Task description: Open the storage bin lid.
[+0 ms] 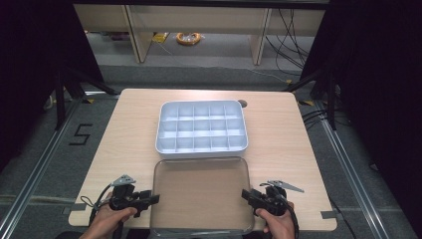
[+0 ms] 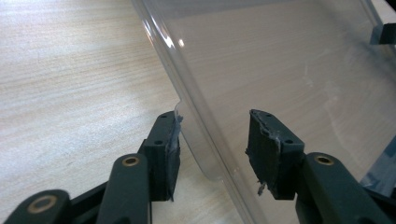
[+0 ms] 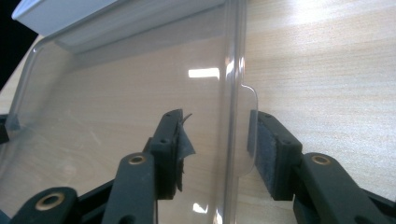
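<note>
A clear plastic lid (image 1: 201, 191) lies on the wooden table (image 1: 278, 134), just in front of a white tray (image 1: 201, 152) divided into several empty compartments. My left gripper (image 1: 155, 198) sits at the lid's left edge and my right gripper (image 1: 245, 194) at its right edge, both pointing inward. In the left gripper view the jaws of the left gripper (image 2: 212, 135) stand apart astride the rim of the lid (image 2: 261, 60). In the right gripper view the right gripper (image 3: 215, 135) straddles the edge tab of the lid (image 3: 126, 93), and its pads do not press on it.
The table's front edge runs just under both hands. A round cable hole (image 1: 242, 103) lies behind the tray's right corner. Dark curtains flank the table, and desk legs and cables stand on the floor beyond it.
</note>
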### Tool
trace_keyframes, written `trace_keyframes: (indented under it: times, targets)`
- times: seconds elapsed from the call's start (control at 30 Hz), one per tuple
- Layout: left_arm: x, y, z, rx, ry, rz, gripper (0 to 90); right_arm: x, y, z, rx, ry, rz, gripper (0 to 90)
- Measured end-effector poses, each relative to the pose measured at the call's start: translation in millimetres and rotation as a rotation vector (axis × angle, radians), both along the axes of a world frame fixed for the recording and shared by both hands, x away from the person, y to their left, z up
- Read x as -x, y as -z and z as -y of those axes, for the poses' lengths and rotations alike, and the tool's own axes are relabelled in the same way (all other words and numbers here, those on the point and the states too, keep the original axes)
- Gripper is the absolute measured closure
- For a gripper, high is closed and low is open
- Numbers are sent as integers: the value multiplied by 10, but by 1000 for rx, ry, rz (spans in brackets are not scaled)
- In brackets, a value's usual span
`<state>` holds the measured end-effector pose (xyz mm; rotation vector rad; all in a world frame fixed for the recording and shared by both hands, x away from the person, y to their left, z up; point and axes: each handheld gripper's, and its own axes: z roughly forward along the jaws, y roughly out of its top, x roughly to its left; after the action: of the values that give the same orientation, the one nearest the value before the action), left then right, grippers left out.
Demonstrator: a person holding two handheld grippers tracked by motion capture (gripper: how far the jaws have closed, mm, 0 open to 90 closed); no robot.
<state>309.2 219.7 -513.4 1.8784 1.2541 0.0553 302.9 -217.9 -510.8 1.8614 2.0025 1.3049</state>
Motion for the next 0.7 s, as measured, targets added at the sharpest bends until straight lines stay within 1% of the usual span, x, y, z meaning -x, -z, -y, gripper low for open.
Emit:
trace_keyframes:
  times: [0.03,0.07,0.1,0.13,0.2,0.23,0.27,0.3,0.33,0.37,0.4,0.43,0.47,0.5,0.53,0.6,0.63,0.67,0.7]
  targets:
    - [-3,6,-3,-7,2,-3,523,6,-4,-19,-6,10,-13,556]
    - [-5,13,-3,-12,3,-8,517,18,-19,-42,-21,21,-38,552]
    - [-4,21,8,-8,-3,-7,513,16,-7,-63,2,23,-43,544]
    - [-4,21,8,-8,-3,-7,511,-6,26,-34,47,-4,-9,543]
    - [-2,18,19,-24,-5,2,508,-7,24,-37,51,5,-3,540]
    - [-7,11,2,-51,11,5,503,-7,21,-29,66,2,-3,538]
    - [-7,11,2,-51,11,5,492,-7,21,-29,66,2,-3,538]
    - [-11,5,4,-55,-2,24,497,-2,1,-22,58,6,10,538]
    - [-11,5,4,-55,-2,24,496,-2,1,-22,58,6,10,538]
    - [-14,0,12,-44,-20,26,493,-5,-4,-30,66,9,25,535]
    - [-14,0,12,-44,-20,26,486,-5,-4,-30,66,9,25,535]
    - [-18,-10,-8,-49,-26,32,482,-7,-10,-26,72,17,24,514]
    - [-20,-16,-15,-48,-32,38,479,-9,-20,-12,65,15,25,513]
    - [-26,-28,-46,-75,-12,42,475,-13,-25,8,66,17,30,510]
    - [-25,-24,-23,-46,-40,45,471,-20,-25,23,61,28,37,508]
    - [-25,-28,-30,-46,-43,47,463,-17,-44,54,61,39,33,500]
    - [-24,-30,-26,-47,-40,49,459,-27,-40,73,47,40,44,490]
    - [-24,-30,-26,-47,-40,49,454,-27,-40,73,47,40,44,490]
    - [-25,-44,-47,-68,-8,47,446,-10,-78,55,0,67,19,470]
